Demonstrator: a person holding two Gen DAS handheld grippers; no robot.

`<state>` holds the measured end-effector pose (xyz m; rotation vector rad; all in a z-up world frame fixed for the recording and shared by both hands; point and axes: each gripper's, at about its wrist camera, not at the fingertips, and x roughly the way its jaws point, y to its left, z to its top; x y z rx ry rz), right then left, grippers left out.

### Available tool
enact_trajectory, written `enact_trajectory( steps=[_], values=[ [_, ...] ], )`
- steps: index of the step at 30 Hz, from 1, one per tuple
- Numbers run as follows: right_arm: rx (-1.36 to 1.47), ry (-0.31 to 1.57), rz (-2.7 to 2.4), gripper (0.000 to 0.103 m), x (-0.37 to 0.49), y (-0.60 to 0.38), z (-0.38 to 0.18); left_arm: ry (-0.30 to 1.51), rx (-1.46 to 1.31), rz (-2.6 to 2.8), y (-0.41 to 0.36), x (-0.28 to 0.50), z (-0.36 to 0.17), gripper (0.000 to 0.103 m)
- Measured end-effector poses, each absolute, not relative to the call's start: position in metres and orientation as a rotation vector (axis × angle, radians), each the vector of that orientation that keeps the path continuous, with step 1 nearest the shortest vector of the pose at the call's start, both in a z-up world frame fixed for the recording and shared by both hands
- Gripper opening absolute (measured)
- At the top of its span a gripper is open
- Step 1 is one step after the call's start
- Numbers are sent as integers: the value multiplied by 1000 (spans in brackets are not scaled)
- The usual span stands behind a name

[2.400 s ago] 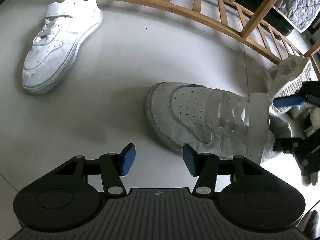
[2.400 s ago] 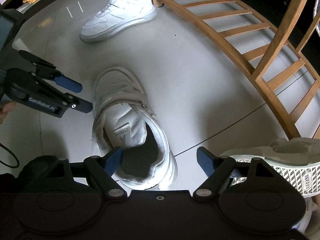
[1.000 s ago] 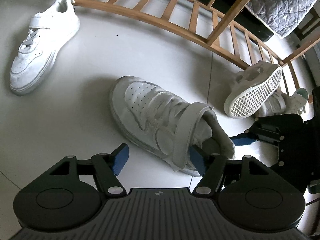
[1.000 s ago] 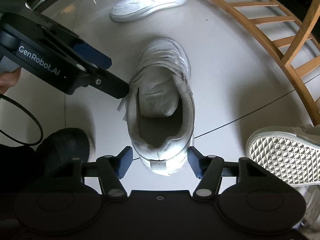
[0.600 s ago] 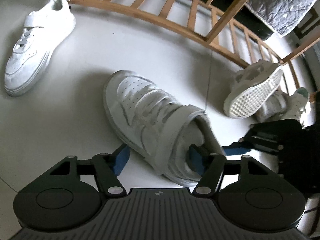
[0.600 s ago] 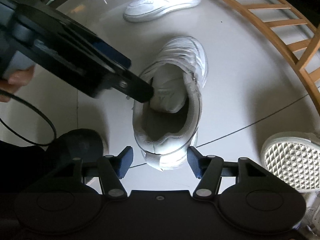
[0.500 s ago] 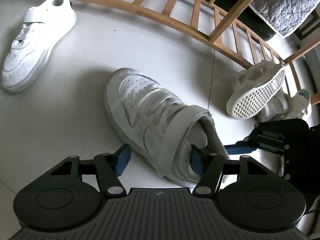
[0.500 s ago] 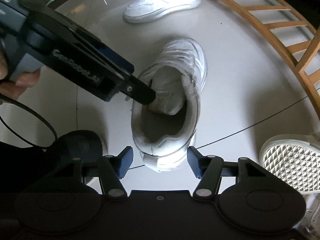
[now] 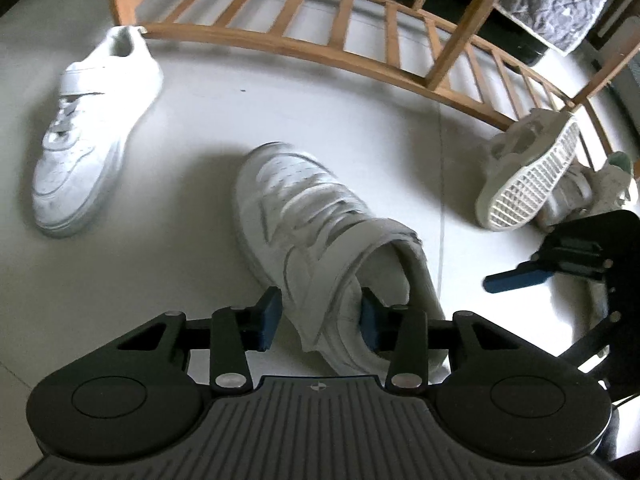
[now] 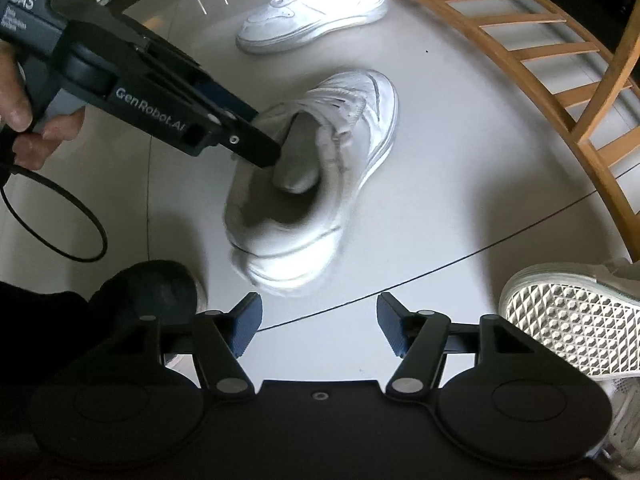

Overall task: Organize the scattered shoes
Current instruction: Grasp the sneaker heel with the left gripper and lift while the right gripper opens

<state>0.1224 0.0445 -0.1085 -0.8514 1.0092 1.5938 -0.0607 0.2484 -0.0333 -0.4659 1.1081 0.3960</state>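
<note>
Claw fingertip (image 9: 370, 314) inside white sneaker (image 9: 320, 232)

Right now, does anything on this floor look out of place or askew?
Yes. One white sneaker by the wooden rack is tipped on its side, sole showing, leaning on another shoe. The other sneakers stand upright but apart, pointing different ways.

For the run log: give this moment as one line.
left gripper: closing on high-top shoe collar | right gripper: open, empty | strap sneaker: on floor
</note>
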Motion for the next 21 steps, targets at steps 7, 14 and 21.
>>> enact_trajectory(
  steps=[7,14,21],
  values=[
    [-816,1009,1579,68,127,45,-103,1133,-447,459,255,-69,-39,42],
    [-769,1007,1556,68,134,51,-99,1104,-491,435,262,-75,-49,33],
    [-695,1001,1509,69,149,58,-90,1062,-408,321,248,-76,-52,30]
  ],
)
